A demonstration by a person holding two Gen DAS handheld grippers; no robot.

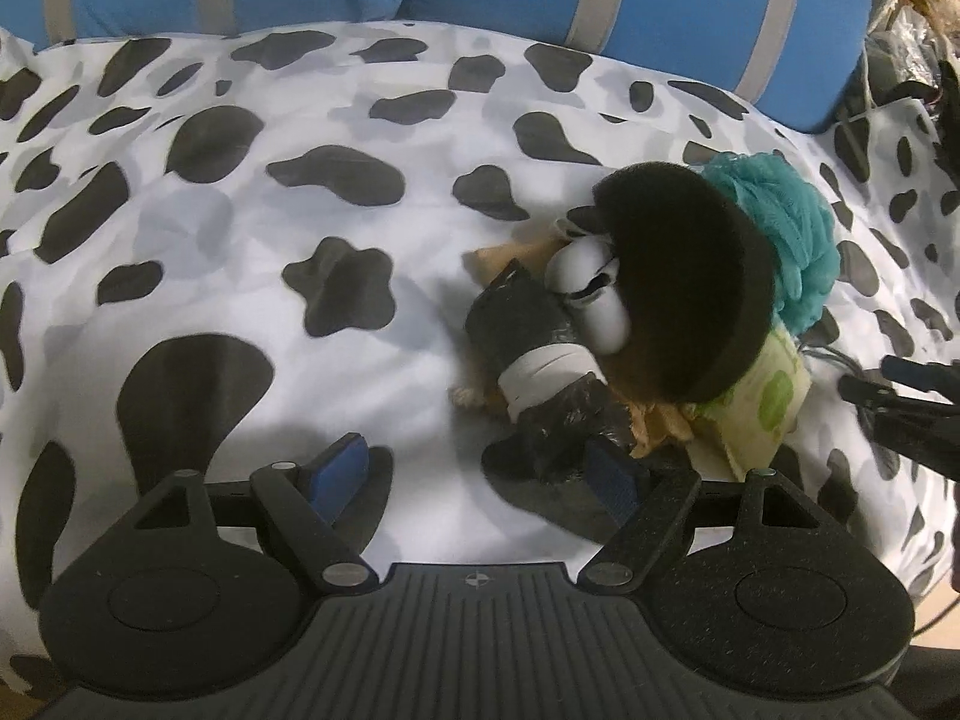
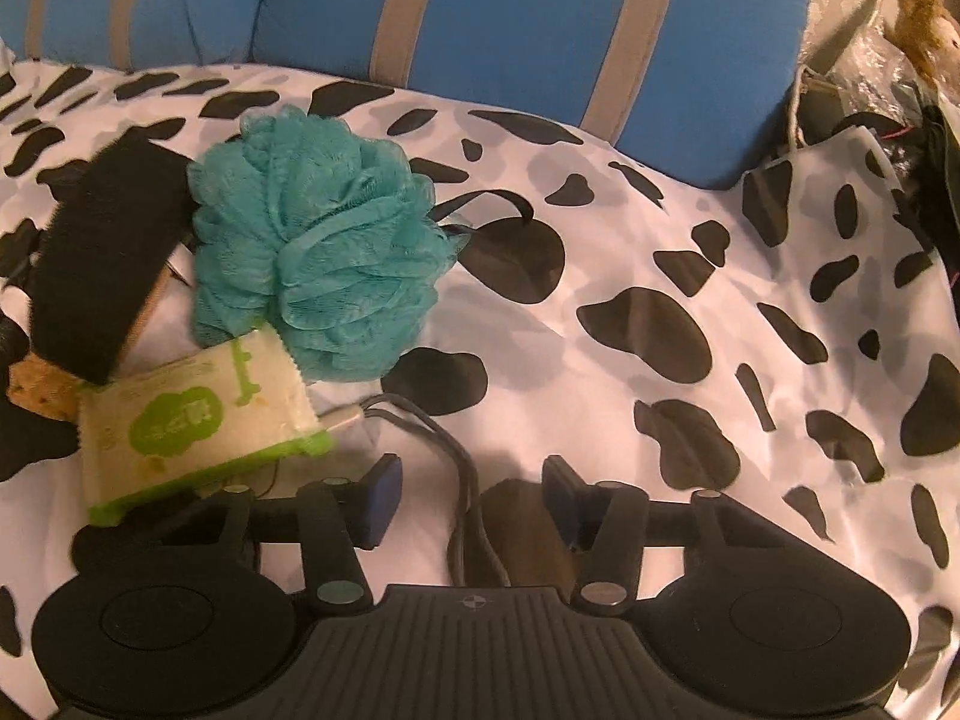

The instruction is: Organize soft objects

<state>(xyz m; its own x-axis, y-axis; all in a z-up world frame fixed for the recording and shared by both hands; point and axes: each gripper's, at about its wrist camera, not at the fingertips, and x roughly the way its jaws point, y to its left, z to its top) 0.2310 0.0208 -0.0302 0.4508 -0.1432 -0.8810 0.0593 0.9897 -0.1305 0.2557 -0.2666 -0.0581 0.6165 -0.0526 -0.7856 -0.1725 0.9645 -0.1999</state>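
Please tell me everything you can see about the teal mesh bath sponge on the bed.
The teal bath sponge is a round puff of gathered netting, soft-looking and full. It lies on the cow-print cover, uncompressed and held by nothing. A black brush-like pad leans at one side, and a green-and-white packet overlaps its near edge. A dark loop shows at its far side.

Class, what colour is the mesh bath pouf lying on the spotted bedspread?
Teal; the mesh bath pouf shows best in the right wrist view.
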